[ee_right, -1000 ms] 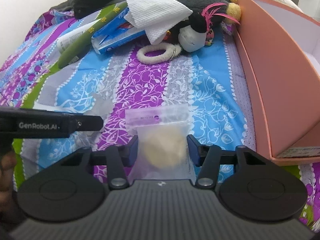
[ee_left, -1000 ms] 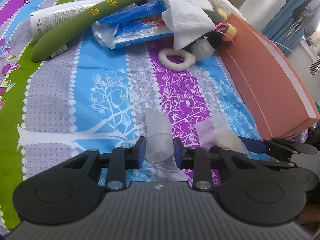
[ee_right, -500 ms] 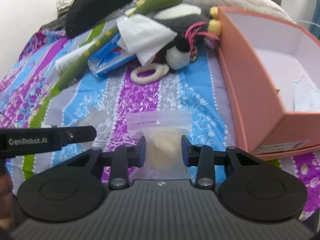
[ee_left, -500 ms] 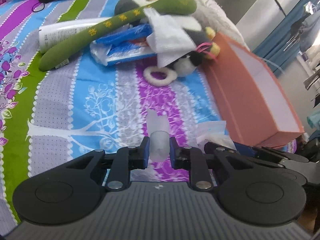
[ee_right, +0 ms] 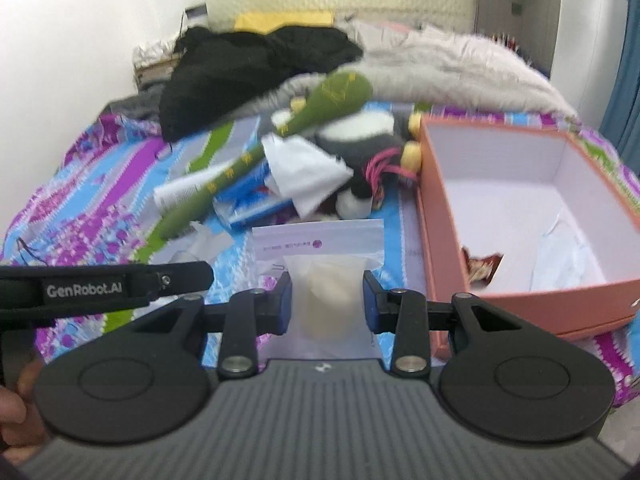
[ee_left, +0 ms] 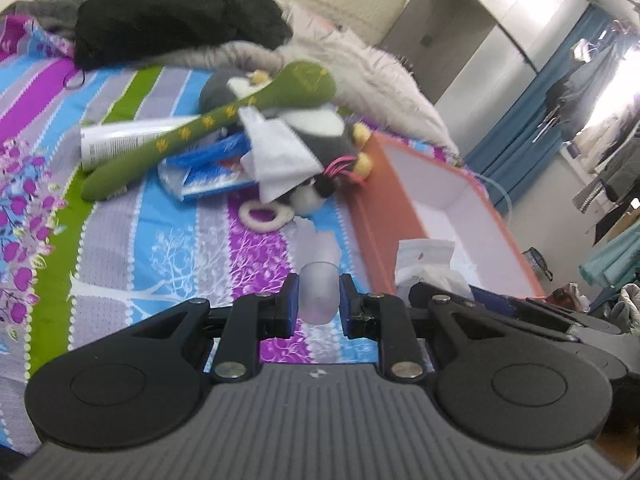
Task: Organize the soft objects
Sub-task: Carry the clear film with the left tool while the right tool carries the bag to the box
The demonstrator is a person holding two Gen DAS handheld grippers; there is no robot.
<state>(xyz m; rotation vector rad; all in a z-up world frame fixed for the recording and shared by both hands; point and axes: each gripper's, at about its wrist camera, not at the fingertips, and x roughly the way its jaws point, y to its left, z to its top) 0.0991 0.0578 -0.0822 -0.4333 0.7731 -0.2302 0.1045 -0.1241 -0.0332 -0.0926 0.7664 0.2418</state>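
- Left gripper (ee_left: 314, 306): the fingers stand narrow and are clamped on a translucent soft tube-shaped piece (ee_left: 318, 294). The piece sits between the two blue pads, with its rounded near end just below them and its crumpled far end projecting forward, clear of the bedspread (ee_left: 192, 256).
- Right gripper (ee_right: 326, 304): the fingers are closed onto a clear zip bag (ee_right: 320, 264) containing a pale, cream-coloured soft item. The bag's lower body is pinched between the pads; its sealed top strip stands above and ahead of the fingertips.
- In the left wrist view, the same zip bag appears to the right of the left gripper, near the front corner of the orange box (ee_left: 400, 216).
- Orange box (ee_right: 448, 216): open-topped, white inside, resting on the bed to the right of both grippers. It contains white wrapping and a small brown packet.
- Pile at the far side of the bedspread: a green plush stick (ee_right: 256, 152), a white tissue (ee_right: 308, 176), a blue packet (ee_left: 208, 176), a black-and-white plush toy (ee_right: 360, 148) and a white ring (ee_left: 262, 216), all apart from both grippers.
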